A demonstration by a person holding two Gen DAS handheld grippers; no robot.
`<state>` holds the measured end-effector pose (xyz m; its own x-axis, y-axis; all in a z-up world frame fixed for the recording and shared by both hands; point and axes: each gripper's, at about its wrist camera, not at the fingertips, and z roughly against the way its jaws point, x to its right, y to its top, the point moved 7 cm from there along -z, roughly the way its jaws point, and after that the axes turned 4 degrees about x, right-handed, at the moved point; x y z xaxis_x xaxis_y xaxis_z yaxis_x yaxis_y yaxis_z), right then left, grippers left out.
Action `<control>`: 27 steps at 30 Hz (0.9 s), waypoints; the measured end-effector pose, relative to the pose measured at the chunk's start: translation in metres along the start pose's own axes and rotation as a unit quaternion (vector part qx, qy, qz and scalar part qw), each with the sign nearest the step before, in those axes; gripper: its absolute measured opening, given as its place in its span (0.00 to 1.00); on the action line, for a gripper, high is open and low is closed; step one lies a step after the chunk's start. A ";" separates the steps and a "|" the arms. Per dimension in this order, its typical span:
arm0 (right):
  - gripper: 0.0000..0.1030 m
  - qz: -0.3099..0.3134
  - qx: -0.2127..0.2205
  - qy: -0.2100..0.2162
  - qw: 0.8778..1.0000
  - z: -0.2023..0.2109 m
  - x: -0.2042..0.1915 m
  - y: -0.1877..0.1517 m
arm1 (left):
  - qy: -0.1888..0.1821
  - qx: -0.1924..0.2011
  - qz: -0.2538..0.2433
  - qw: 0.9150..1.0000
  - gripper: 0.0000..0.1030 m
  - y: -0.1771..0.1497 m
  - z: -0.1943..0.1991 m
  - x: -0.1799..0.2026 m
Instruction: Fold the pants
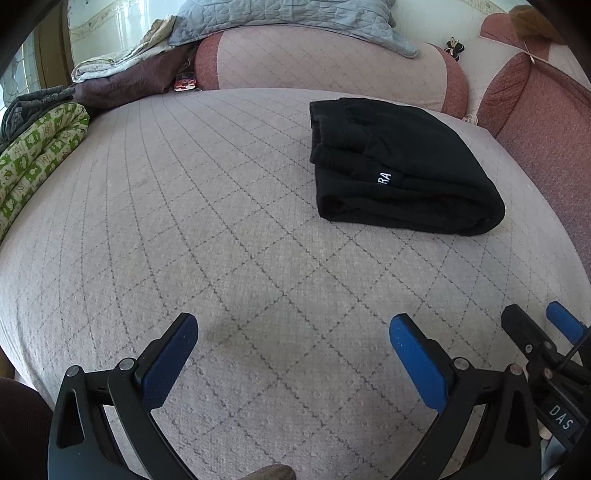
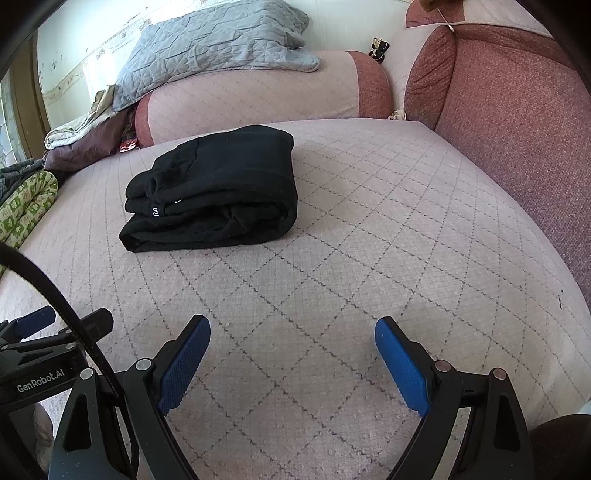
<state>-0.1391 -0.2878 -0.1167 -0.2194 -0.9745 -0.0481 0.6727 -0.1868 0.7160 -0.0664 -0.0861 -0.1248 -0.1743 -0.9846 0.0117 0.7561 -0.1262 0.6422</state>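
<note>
The black pants (image 1: 402, 166) lie folded in a compact stack on the pink quilted bed (image 1: 221, 240), a white label showing on the front edge. They also show in the right wrist view (image 2: 218, 195). My left gripper (image 1: 293, 325) is open and empty, held over the bed well in front of the pants and to their left. My right gripper (image 2: 291, 328) is open and empty, in front of the pants and to their right. The right gripper's tip shows in the left wrist view (image 1: 546, 332), and the left gripper shows in the right wrist view (image 2: 55, 332).
A pink bolster (image 1: 332, 62) with a grey quilted pillow (image 1: 288, 18) lies behind the pants. Red cushions (image 2: 517, 110) line the right side. A green patterned quilt (image 1: 33, 158) and piled bedding (image 1: 122, 74) sit at the far left.
</note>
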 end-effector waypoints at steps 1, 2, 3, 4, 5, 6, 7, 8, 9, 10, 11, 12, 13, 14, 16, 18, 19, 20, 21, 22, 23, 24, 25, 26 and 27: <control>0.92 0.001 -0.001 -0.001 1.000 -0.001 0.000 0.000 | -0.002 -0.001 -0.001 1.000 1.00 0.000 0.000 0.001; 0.92 0.001 -0.003 -0.001 1.000 -0.003 -0.001 0.000 | -0.002 0.000 -0.002 1.000 1.00 0.001 -0.001 0.001; 0.92 0.001 -0.005 -0.002 1.000 -0.004 -0.001 -0.001 | 0.000 0.000 -0.003 1.000 1.00 0.002 -0.001 0.001; 0.92 0.001 -0.005 -0.002 1.000 -0.005 -0.001 -0.001 | 0.001 0.000 -0.001 1.000 1.00 0.002 0.000 0.000; 0.92 0.001 -0.004 -0.002 1.000 -0.004 -0.001 0.000 | 0.001 0.000 0.002 1.000 1.00 0.002 0.000 -0.001; 0.92 0.003 -0.001 -0.002 1.000 -0.003 -0.002 0.000 | 0.000 -0.001 0.006 1.000 1.00 0.001 0.000 -0.002; 0.92 0.006 0.001 -0.002 1.000 -0.002 -0.002 0.000 | -0.002 -0.002 0.009 1.000 1.00 0.001 0.000 -0.003; 0.92 0.008 0.003 -0.003 1.000 -0.001 -0.003 0.000 | -0.002 -0.002 0.010 1.000 1.00 0.000 0.001 -0.004; 0.92 0.009 0.003 -0.003 1.000 0.000 -0.003 -0.001 | 0.000 -0.001 0.011 1.000 1.00 0.001 0.001 -0.005; 0.92 0.009 0.003 -0.004 1.000 0.000 -0.003 -0.001 | 0.001 0.001 0.011 1.000 1.00 0.001 0.002 -0.006; 0.92 0.011 0.002 -0.006 1.000 -0.001 -0.003 -0.001 | 0.003 0.003 0.010 1.000 1.00 0.001 0.003 -0.006; 0.92 0.013 0.002 -0.009 1.000 -0.002 -0.003 -0.002 | 0.003 0.004 0.011 1.000 1.00 0.002 0.005 -0.006; 0.92 0.013 0.001 -0.011 1.000 -0.002 -0.003 -0.002 | 0.000 0.006 0.015 1.000 1.00 0.002 0.006 -0.007; 0.92 0.011 -0.002 -0.010 1.000 -0.003 -0.002 -0.002 | -0.002 0.008 0.017 1.000 1.00 0.002 0.006 -0.007; 0.92 0.005 -0.003 -0.003 1.000 -0.003 -0.003 -0.002 | 0.004 0.005 0.010 1.000 1.00 0.001 0.003 -0.006; 0.92 0.011 0.003 -0.007 1.000 -0.003 -0.003 0.000 | 0.010 -0.006 0.005 1.000 1.00 0.000 -0.002 -0.005; 0.92 0.014 0.004 -0.010 1.000 -0.004 -0.003 0.000 | 0.005 -0.011 0.010 1.000 1.00 -0.001 -0.002 -0.005; 0.92 0.013 0.001 -0.010 1.000 -0.006 -0.003 0.000 | -0.001 -0.011 0.014 1.000 1.00 -0.001 -0.002 -0.005; 0.92 0.008 -0.003 -0.006 1.000 -0.006 -0.003 -0.002 | -0.002 -0.010 0.015 1.000 1.00 -0.001 -0.001 -0.005; 0.92 0.004 -0.005 -0.001 1.000 -0.005 -0.003 -0.003 | 0.002 -0.010 0.010 1.000 1.00 -0.001 -0.002 -0.005; 0.92 0.003 -0.003 0.001 1.000 -0.004 -0.003 -0.003 | 0.004 -0.011 0.007 1.000 1.00 -0.001 -0.002 -0.005; 0.92 0.006 0.001 0.000 1.000 -0.003 -0.004 -0.002 | 0.004 -0.012 0.007 1.000 1.00 -0.001 -0.003 -0.004; 0.92 0.009 0.004 -0.002 1.000 -0.003 -0.005 -0.001 | 0.001 -0.013 0.010 1.000 1.00 -0.001 -0.003 -0.004; 0.92 0.011 0.005 -0.004 1.000 -0.003 -0.006 -0.001 | 0.000 -0.013 0.011 1.000 1.00 -0.001 -0.003 -0.004; 0.92 0.011 0.004 -0.003 1.000 -0.003 -0.006 -0.001 | 0.001 -0.012 0.009 1.000 1.00 -0.001 -0.002 -0.004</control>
<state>-0.1364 -0.2821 -0.1190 -0.2086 -0.9776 -0.0288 0.6711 -0.1645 0.7229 -0.0649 -0.0827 -0.1272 -0.1594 -0.9870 0.0227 0.7739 -0.1106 0.6236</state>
